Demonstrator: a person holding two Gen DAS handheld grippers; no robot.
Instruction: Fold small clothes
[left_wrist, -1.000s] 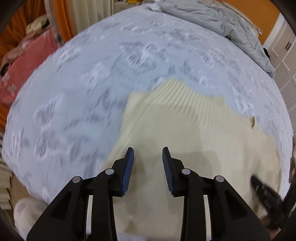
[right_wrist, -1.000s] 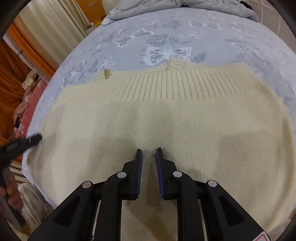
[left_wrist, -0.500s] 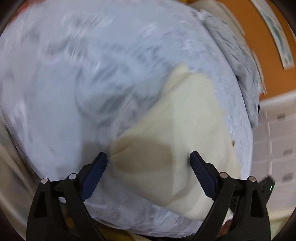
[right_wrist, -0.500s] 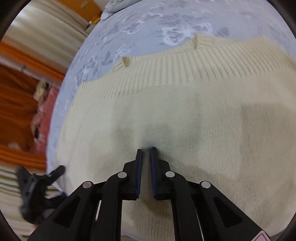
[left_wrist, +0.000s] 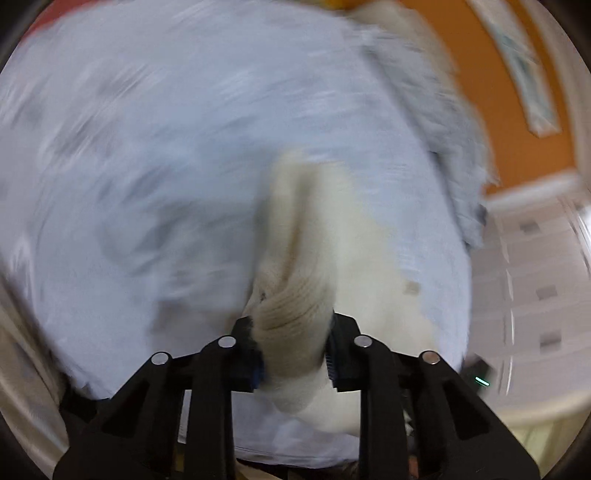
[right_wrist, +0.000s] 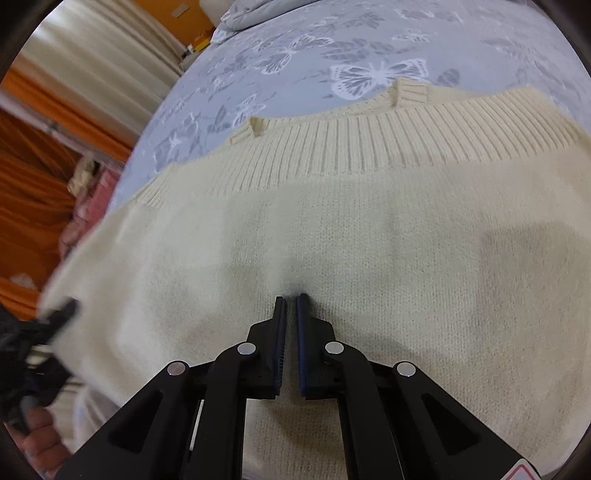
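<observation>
A cream knit sweater (right_wrist: 369, 229) lies flat on the bed, its ribbed hem (right_wrist: 369, 147) at the far side. My right gripper (right_wrist: 291, 299) is shut, its tips pressed down on the middle of the sweater. My left gripper (left_wrist: 295, 343) is shut on a bunched ribbed edge of the sweater (left_wrist: 291, 310) and lifts it off the sheet; that view is blurred by motion. The left gripper also shows in the right wrist view (right_wrist: 55, 317) at the sweater's left edge.
The bed has a pale blue sheet with butterfly print (right_wrist: 332, 48). A grey quilt (left_wrist: 436, 122) lies bunched at the far end. Orange curtains (right_wrist: 33, 177) hang left of the bed, white cabinets (left_wrist: 535, 280) stand to the right.
My left gripper was wide open around the sweater's corner and has shut on it and raised it. My right gripper has pressed down onto the sweater's middle and stays there.
</observation>
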